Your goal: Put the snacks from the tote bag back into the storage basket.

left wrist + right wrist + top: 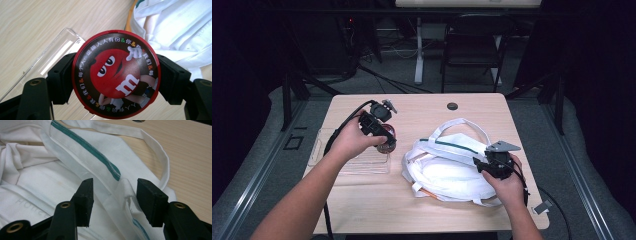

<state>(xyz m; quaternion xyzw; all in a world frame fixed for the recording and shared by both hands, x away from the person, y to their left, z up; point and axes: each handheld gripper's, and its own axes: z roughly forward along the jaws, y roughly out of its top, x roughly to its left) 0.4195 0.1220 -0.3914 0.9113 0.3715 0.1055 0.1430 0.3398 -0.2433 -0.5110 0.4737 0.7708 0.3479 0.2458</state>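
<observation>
Tin (115, 75) clamped in left hand-held gripper (115, 77); right hand-held gripper (113, 200) spread over bag (50, 170).

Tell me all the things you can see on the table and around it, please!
M&M's tin: one, round, red rim with a red candy character on the lid, held over the table's left side.
Clear plastic tray: one, see-through, left side of the table, under the tin.
Tote bag: one, white with a green stripe, crumpled on the right side of the table.
Table: one, light wood, with a dark round cap near its far edge.
Folding chair: one, black, on the floor behind the table.
Left hand-held gripper: one, black, jaws clamped on the tin's edges.
Right hand-held gripper: one, black, jaws apart on either side of the bag's rim.
</observation>
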